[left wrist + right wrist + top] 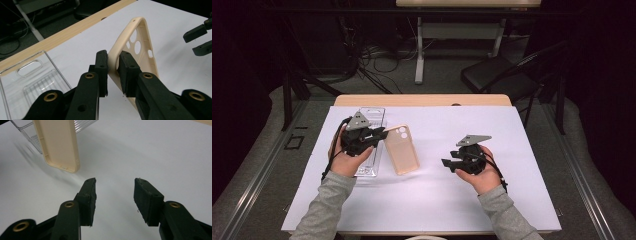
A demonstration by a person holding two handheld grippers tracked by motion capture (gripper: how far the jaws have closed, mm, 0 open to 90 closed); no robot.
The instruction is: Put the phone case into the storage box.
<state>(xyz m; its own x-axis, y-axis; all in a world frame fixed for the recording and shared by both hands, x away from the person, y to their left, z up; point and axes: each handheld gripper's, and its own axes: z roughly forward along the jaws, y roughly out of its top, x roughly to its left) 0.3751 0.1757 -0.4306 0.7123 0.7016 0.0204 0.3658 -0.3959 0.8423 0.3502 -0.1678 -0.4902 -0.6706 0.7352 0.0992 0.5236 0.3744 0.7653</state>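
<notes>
Left gripper (pixel 112 72) pinches phone case (pixel 140 47) rim, tilting it off the table; right gripper (pixel 115 195) spread, empty, likely ready to assist.

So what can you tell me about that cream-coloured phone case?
The phone case is a cream, matte shell that looks like soft plastic or rubber, with round camera holes near its top end and a raised rim. The left hand-held gripper is shut on one long edge near the camera end, holding it tilted above the white table cover, beside a clear plastic tray.
</notes>
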